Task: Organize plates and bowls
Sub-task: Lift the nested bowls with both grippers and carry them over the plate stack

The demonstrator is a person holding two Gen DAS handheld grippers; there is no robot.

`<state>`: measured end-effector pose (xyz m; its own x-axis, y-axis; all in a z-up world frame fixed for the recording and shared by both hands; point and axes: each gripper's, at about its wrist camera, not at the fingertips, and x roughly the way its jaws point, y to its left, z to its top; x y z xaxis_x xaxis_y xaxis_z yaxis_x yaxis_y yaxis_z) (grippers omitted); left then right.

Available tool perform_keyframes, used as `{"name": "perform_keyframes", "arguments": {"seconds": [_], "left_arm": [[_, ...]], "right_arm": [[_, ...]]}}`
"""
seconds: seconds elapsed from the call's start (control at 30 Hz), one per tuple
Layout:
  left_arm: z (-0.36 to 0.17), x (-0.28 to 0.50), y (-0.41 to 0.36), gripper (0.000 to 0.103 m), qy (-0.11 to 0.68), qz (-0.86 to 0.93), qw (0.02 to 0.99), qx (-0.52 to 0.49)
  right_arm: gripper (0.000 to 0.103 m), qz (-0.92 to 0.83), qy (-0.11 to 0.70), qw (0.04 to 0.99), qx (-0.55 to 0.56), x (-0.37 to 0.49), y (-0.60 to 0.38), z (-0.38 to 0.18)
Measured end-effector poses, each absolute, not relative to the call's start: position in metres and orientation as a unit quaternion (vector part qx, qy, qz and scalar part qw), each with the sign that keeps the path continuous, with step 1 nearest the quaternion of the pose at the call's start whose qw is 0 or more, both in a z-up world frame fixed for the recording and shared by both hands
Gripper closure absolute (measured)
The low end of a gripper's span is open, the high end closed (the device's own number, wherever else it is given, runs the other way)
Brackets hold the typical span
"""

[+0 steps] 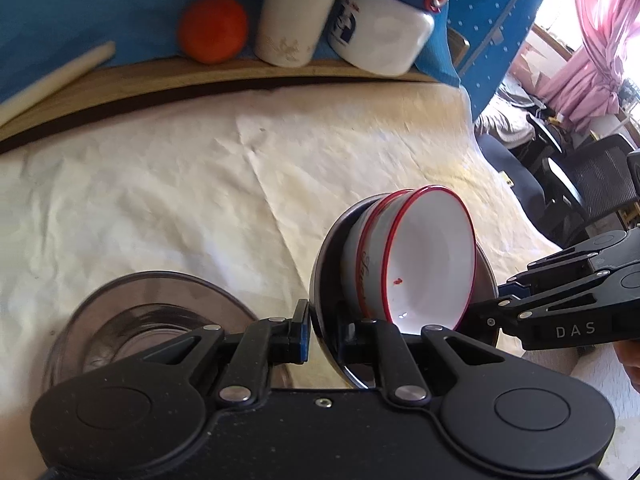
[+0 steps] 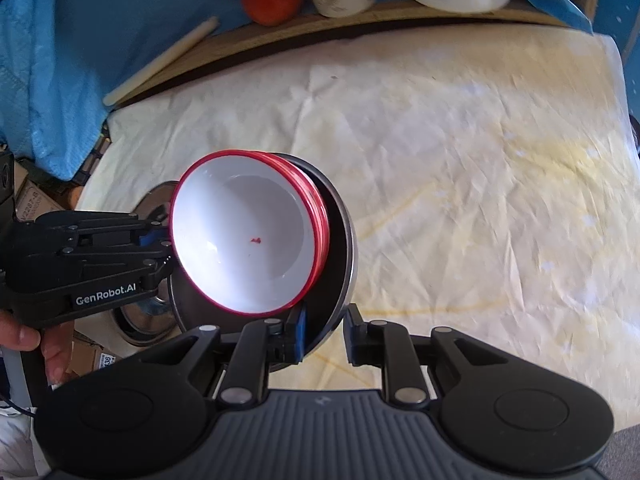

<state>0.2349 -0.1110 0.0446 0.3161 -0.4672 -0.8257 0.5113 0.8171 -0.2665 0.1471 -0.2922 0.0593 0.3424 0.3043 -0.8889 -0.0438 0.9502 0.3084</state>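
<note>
A steel plate (image 1: 325,272) carries a stack of white bowls with red rims (image 1: 424,256); both are held up above the table, steeply tilted. My left gripper (image 1: 324,330) is shut on the plate's near rim. My right gripper (image 2: 325,334) has its fingers on either side of the plate's (image 2: 344,240) opposite rim, with a gap at the right pad. The bowls (image 2: 244,236) fill the middle of the right wrist view. A second steel plate (image 1: 132,320) lies on the table at lower left; it also shows in the right wrist view (image 2: 144,320).
A cream cloth (image 1: 192,184) covers the table. At the back, a wooden ledge (image 1: 120,80) holds an orange ball (image 1: 212,28), a white cup (image 1: 292,20), a white jar (image 1: 380,32) and a pale stick (image 1: 52,80). Chairs (image 1: 592,184) stand to the right.
</note>
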Motion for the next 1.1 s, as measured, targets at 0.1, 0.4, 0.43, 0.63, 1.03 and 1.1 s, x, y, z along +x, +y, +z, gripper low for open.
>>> {"name": "perform_keyframes", "arguments": {"seconds": [0.1,0.4,0.43,0.63,1.03,1.1], "left_arm": [[0.048,0.233,-0.1,0.091,0.497,-0.29,0.818,0.015],[0.052,0.224,-0.062,0.091,0.497,-0.248,0.831,-0.001],[0.053,0.224,-0.06,0.091,0.497,-0.245,0.832,-0.003],[0.056,0.22,-0.04,0.091,0.493,-0.222,0.841,-0.01],[0.053,0.217,-0.004,0.091,0.497,-0.185,0.847,-0.029],[0.052,0.217,0.0,0.091,0.499,-0.181,0.847,-0.032]], "right_arm": [[0.082,0.122,0.56,0.812,0.111,0.152,-0.282,0.062],[0.082,0.16,0.562,0.807,0.086,0.161,-0.246,0.064],[0.082,0.163,0.562,0.807,0.083,0.162,-0.241,0.065],[0.082,0.183,0.562,0.804,0.065,0.162,-0.217,0.066],[0.082,0.21,0.567,0.796,0.038,0.166,-0.171,0.061],[0.082,0.212,0.568,0.794,0.037,0.166,-0.166,0.059]]}}
